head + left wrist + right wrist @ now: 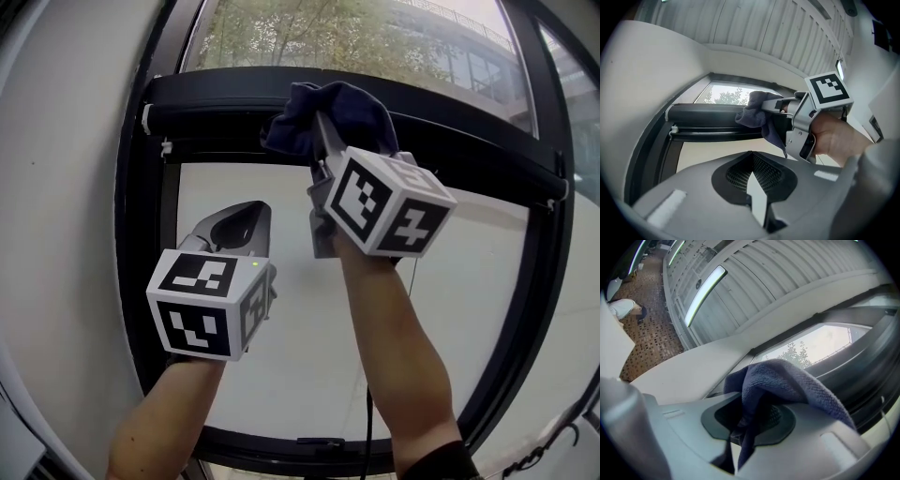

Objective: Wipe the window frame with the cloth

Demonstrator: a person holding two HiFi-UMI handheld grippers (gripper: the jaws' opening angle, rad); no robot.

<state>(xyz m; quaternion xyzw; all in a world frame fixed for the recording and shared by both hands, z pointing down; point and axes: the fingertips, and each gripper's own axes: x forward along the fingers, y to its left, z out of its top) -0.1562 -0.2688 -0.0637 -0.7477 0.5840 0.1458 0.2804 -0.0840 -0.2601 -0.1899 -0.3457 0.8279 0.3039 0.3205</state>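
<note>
A dark blue cloth [330, 111] is bunched against the black horizontal bar of the window frame [216, 101]. My right gripper [319, 136] is shut on it, and in the right gripper view the cloth [787, 380] drapes over the jaws and hides the tips [754, 420]. My left gripper [242, 216] hangs lower and to the left, in front of the frosted pane and apart from the frame. Its jaws [752, 168] are shut with nothing between them. The left gripper view shows the cloth [754, 112] pressed on the bar [703, 115].
A white wall [66, 187] borders the frame's left upright [141, 272]. Clear glass with trees [328, 37] lies above the bar, a frosted pane [300, 319] below it. The right upright [553, 244] curves down. A thin cable [367, 431] hangs low.
</note>
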